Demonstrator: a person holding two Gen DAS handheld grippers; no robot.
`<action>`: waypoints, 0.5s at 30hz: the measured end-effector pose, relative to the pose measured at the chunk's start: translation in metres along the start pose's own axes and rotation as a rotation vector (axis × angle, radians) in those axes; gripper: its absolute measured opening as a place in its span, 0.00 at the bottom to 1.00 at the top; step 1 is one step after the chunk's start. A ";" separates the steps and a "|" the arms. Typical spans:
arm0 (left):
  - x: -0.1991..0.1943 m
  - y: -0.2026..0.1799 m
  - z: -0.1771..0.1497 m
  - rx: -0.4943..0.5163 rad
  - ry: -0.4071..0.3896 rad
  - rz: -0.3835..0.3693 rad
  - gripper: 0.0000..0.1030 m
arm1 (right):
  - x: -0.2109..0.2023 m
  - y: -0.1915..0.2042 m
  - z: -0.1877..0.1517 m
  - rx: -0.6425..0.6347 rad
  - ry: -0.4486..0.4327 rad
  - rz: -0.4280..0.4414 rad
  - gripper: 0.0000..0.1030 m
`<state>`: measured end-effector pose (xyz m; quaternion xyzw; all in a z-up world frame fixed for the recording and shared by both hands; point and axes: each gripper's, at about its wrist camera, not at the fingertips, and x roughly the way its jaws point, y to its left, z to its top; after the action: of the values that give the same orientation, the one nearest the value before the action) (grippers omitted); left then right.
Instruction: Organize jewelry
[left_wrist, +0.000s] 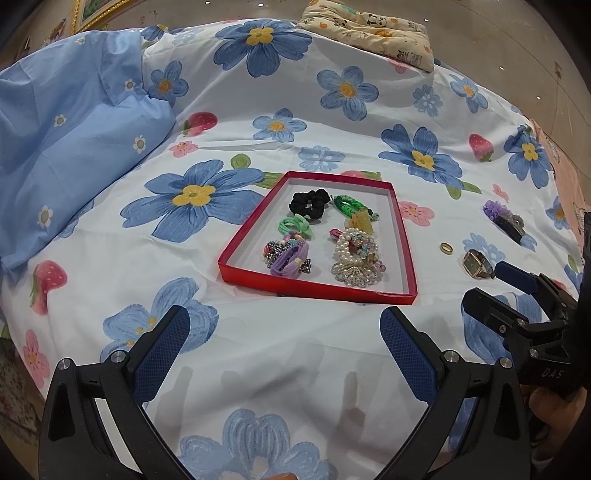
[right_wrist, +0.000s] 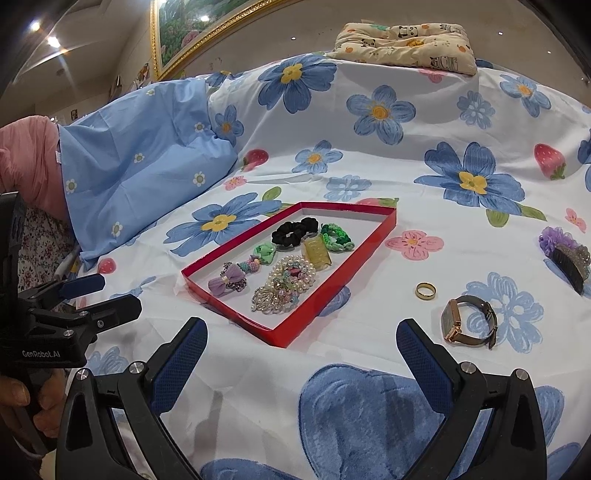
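Right wrist: claw (right_wrist: 301, 354) gaping, empty, aimed between red tray (right_wrist: 288, 336) and loose watch (right_wrist: 468, 320); left claw (left_wrist: 284, 341) likewise spread, waiting.

The left wrist view is taken from low over the bed sheet (left_wrist: 295, 369), just before the red tray (left_wrist: 317, 284), and is faced forward toward the panda pillow (left_wrist: 369, 33) at the far end. The right wrist view is taken from the same low height, a little more to the right, and is faced the same way. The red tray (right_wrist: 284, 334), the ring (right_wrist: 426, 290) and the watch (right_wrist: 467, 321) are seen in both views. Each gripper is caught at the edge of the other view.
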<state>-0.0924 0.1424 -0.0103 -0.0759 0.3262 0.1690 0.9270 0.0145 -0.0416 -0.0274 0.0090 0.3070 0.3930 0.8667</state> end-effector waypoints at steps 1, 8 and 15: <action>0.000 0.000 0.000 -0.001 -0.001 0.000 1.00 | 0.000 0.000 0.000 0.000 0.000 0.000 1.00; 0.000 0.002 0.001 -0.005 0.002 0.001 1.00 | 0.000 0.001 0.000 0.001 0.000 0.004 1.00; 0.001 0.000 0.000 -0.007 0.005 0.004 1.00 | -0.001 0.004 0.000 -0.005 -0.003 0.007 1.00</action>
<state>-0.0918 0.1428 -0.0104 -0.0791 0.3281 0.1717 0.9255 0.0114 -0.0398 -0.0255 0.0083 0.3047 0.3966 0.8659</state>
